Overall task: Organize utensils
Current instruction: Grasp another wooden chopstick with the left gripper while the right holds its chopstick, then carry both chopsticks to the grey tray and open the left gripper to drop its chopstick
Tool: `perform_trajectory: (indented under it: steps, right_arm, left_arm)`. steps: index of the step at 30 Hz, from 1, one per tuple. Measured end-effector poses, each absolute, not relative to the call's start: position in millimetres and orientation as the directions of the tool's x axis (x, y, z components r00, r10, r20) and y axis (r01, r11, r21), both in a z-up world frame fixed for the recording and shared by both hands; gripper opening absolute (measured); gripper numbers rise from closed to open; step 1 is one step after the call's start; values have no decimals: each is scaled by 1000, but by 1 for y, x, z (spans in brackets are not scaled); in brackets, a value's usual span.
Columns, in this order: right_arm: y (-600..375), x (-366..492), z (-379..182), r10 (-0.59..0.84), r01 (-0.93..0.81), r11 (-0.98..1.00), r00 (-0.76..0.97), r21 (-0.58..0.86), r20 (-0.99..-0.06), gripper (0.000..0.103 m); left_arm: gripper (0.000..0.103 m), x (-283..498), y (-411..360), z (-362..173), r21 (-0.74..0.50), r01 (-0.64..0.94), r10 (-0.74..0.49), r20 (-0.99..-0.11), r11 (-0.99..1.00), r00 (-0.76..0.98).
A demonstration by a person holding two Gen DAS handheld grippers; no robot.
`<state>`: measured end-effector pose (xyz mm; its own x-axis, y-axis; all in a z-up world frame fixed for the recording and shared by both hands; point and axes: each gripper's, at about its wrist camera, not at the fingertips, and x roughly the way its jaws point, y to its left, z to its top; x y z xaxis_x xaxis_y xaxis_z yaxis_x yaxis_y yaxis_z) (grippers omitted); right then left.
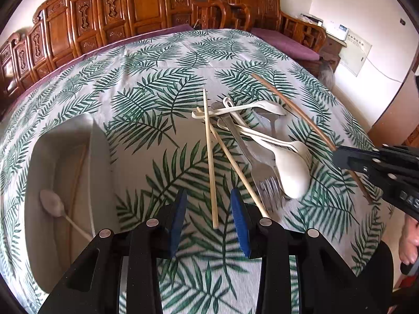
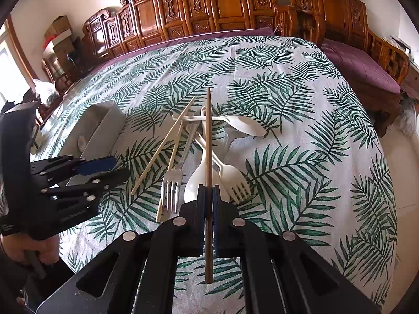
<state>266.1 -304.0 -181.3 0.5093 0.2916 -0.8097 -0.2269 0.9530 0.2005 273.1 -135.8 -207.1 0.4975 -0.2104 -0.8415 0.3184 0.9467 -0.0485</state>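
Observation:
A pile of utensils lies on the leaf-print cloth: two pale chopsticks point(image 1: 209, 154), a metal fork point(image 1: 258, 168), white plastic spoons point(image 1: 292, 175) and a white plastic fork point(image 2: 234, 176). My left gripper point(image 1: 208, 204) is open, its blue pads on either side of a pale chopstick's near end. My right gripper point(image 2: 208, 192) is shut on a brown chopstick point(image 2: 208, 136) and holds it above the pile; it also shows in the left wrist view point(image 1: 293, 107). A white tray point(image 1: 99, 157) at the left holds a spoon point(image 1: 51, 201) and a brown chopstick point(image 1: 77, 178).
Carved wooden chairs point(image 1: 104, 18) and a purple-cushioned bench point(image 2: 366, 70) line the far side of the table. The table's right edge point(image 2: 387, 172) drops to the floor. The left gripper body point(image 2: 65, 183) appears at the left in the right wrist view.

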Motion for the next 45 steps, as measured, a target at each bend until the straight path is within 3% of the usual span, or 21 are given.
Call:
perform_trajectory:
  steps: [14,26,29,45]
  right_arm:
    - [-328,271,-182,299,-171,954,517,245,-802,6]
    - [-331,272,-187,318,-169,948,503,269,-803,6]
    - [-331,272,-187,319,-169,948,504,270,-803,6]
    - [-332,272,-180,306,-174,952,521,252,-797,6]
  left_arm:
    - [33,318,-166,-230,30,324,-132,-875,946,465]
    - [24,339,-161,-239,10,272,-119,-883,962,454]
    - [5,340,-163,-239,7,281,-125,-886,960,446]
    - [4,289,-145,-185,21,323,-162,-834,946,528]
